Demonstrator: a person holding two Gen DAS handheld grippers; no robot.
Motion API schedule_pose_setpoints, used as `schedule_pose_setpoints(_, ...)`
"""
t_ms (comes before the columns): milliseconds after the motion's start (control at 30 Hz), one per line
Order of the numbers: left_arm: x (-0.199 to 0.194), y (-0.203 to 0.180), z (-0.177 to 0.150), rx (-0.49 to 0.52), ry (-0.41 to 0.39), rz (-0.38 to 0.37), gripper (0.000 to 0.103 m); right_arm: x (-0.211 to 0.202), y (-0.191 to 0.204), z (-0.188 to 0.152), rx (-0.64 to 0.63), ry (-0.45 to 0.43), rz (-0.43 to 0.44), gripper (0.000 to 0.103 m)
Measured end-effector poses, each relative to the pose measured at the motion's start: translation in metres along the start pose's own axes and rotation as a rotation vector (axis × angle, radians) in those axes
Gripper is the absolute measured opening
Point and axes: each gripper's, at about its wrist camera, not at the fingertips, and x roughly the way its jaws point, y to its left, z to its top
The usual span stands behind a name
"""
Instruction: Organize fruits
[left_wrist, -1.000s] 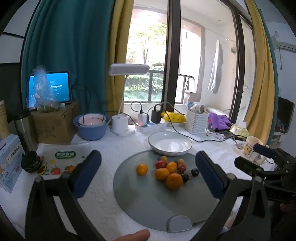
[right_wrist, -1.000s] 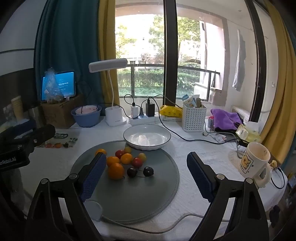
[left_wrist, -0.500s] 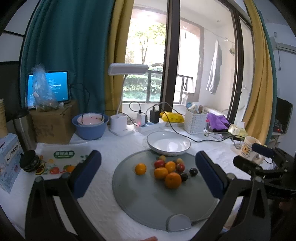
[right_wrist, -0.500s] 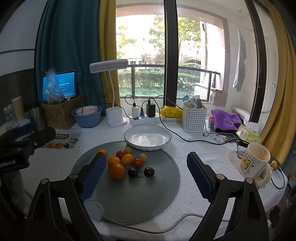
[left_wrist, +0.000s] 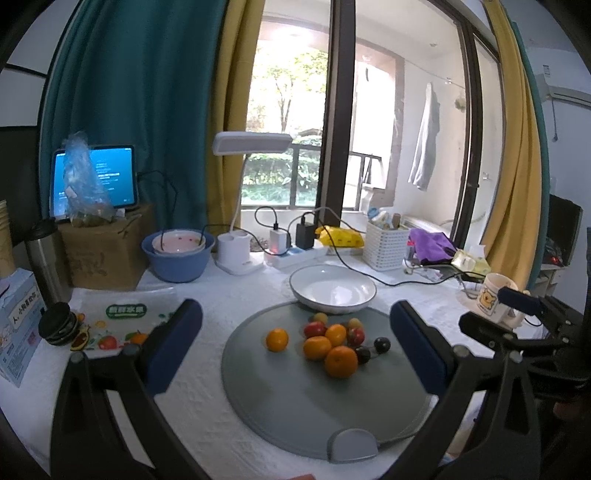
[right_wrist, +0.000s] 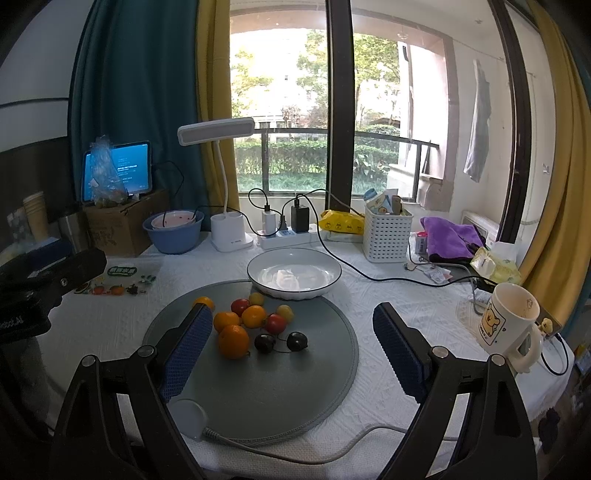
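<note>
White ceramic dish beyond our wide-open, empty left gripper and right gripper held nothing; all loose small fruits remained unsorted.

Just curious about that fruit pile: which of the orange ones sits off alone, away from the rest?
The small orange fruit on the grey round mat, left of the cluster. The other three orange fruits crowd together with the red and dark ones.
</note>
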Motion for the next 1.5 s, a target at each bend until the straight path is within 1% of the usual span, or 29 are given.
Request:
schedule_pose_setpoints(933,-0.003,-0.009,0.003,0.004,-0.003,-0.009,0.103,-0.002,-0.001,0.000,0.003,-0.002,-0.001,0.091)
schedule_pose_setpoints(967,-0.003,-0.002,0.002,0.000,-0.003,-0.012,0.103,-0.002,-0.001,0.000,0.003,-0.001,-0.001,0.091)
schedule_pose_setpoints(1500,-0.005,0.001,0.004,-0.001,-0.009,-0.022,0.102,-0.002,0.000,0.001,0.004,-0.001,-0.002,0.091)
